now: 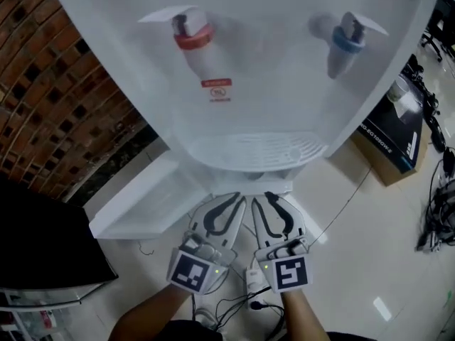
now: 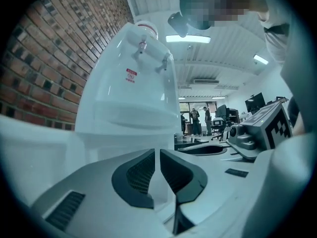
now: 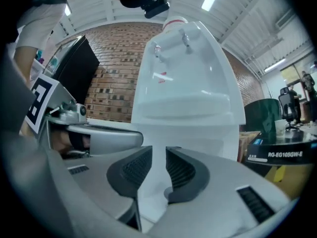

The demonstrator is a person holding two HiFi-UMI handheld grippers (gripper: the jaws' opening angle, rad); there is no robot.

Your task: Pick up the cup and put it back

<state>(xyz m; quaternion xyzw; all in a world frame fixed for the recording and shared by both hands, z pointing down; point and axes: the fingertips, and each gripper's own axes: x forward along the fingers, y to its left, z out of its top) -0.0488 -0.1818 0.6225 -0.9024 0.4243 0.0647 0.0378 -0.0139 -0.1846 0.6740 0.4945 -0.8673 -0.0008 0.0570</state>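
Right gripper (image 3: pixel 159 150) first: ribbed black pads a narrow slot apart, nothing between them, only the white cabinet showing through. Left gripper (image 2: pixel 156 152) is tighter, its pads drawn all but together with a sliver of light between, and it has hold of nothing either. In the head view both sit side by side at bottom centre, noses aimed at the foot of the water dispenser (image 1: pixel 270 84). That reads as a ready stance, squared up to the machine with neither committed.

And the cup? It shows in no view. The grated drip tray (image 1: pixel 256 151), mid-frame, is the likely spot for it, and no cup stands there.

Moving outward: the dispenser is smooth, glossy white plastic with a rounded front, a red tap (image 1: pixel 193 38) upper left and a blue tap (image 1: pixel 346 41) upper right. There is a rough brick wall (image 1: pixel 43 91) at the left edge and a pale tiled floor (image 1: pixel 370 240) below.
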